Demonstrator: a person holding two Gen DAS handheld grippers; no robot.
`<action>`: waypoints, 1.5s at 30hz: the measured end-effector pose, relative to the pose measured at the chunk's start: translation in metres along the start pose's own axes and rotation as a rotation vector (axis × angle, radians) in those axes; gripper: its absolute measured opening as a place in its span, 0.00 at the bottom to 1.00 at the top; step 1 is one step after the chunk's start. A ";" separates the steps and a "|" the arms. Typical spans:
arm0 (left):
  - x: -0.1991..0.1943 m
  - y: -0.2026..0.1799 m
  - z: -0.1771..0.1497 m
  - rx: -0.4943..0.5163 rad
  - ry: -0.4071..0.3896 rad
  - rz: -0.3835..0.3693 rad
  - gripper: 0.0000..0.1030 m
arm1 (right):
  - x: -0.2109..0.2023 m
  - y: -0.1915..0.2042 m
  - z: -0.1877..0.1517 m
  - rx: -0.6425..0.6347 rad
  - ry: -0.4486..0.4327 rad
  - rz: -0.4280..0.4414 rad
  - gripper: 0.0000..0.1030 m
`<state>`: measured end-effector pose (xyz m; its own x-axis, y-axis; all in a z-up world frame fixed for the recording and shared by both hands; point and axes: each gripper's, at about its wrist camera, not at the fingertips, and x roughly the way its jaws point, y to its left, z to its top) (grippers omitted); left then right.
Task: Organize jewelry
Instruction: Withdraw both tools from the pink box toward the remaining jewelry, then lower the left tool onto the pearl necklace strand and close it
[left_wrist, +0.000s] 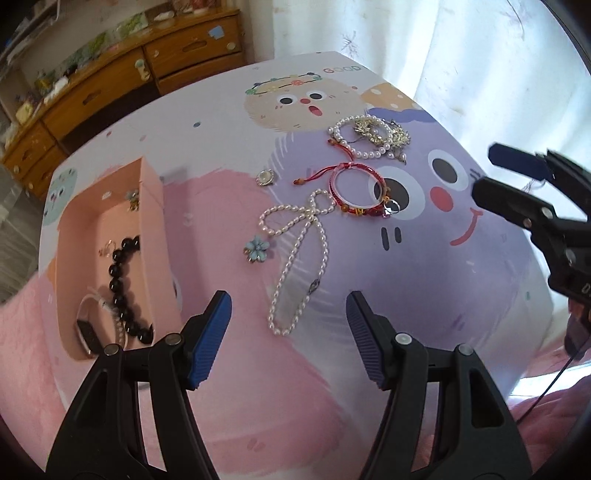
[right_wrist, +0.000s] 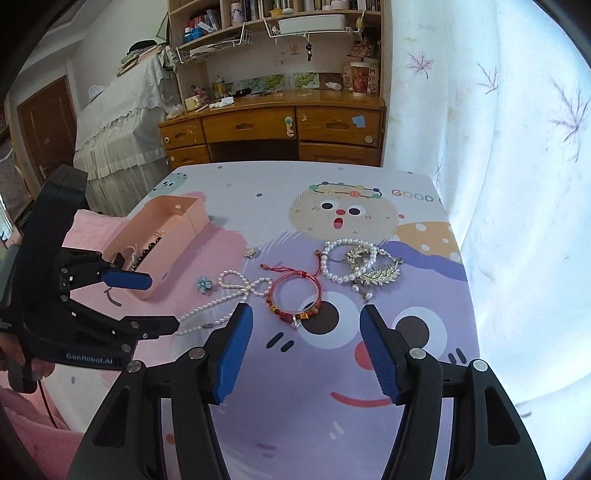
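A pink box (left_wrist: 147, 206) (right_wrist: 177, 221) stands at the table's left and holds a black bead bracelet (left_wrist: 123, 291), a watch and small pieces. A pearl bow necklace (left_wrist: 295, 251) (right_wrist: 221, 295), a blue flower brooch (left_wrist: 256, 249) (right_wrist: 204, 284), a red cord bracelet (left_wrist: 358, 192) (right_wrist: 295, 295), a pearl bracelet (left_wrist: 354, 142) (right_wrist: 343, 258), gold leaf pieces (left_wrist: 388, 134) (right_wrist: 376, 271) and a small silver pendant (left_wrist: 265, 177) (right_wrist: 251, 253) lie on the table. My left gripper (left_wrist: 288, 314) (right_wrist: 162, 299) is open and empty above the necklace's near end. My right gripper (right_wrist: 306, 325) (left_wrist: 484, 171) is open and empty near the red bracelet.
The table (left_wrist: 443, 277) has a cartoon-print cover in pink and purple. A white curtain (right_wrist: 517, 184) hangs along its right side. A wooden desk with drawers (right_wrist: 273, 129) and shelves stands beyond the far edge. A cloth-covered piece of furniture (right_wrist: 122, 122) stands at the left.
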<state>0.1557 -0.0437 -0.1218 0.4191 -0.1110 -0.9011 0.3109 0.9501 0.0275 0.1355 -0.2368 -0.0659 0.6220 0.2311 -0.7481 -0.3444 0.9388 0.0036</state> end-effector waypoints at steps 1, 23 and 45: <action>0.005 -0.003 -0.001 0.022 -0.009 0.011 0.60 | 0.008 0.001 -0.003 -0.016 -0.001 -0.006 0.60; 0.060 0.002 0.009 -0.026 0.023 -0.035 0.60 | 0.146 0.020 -0.009 -0.089 0.108 0.011 0.49; 0.049 -0.003 0.000 -0.168 0.041 -0.094 0.04 | 0.126 0.011 -0.019 -0.049 0.159 0.064 0.02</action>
<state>0.1755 -0.0523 -0.1655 0.3584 -0.1926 -0.9135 0.1986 0.9718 -0.1270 0.1965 -0.2025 -0.1727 0.4801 0.2428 -0.8430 -0.4161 0.9090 0.0248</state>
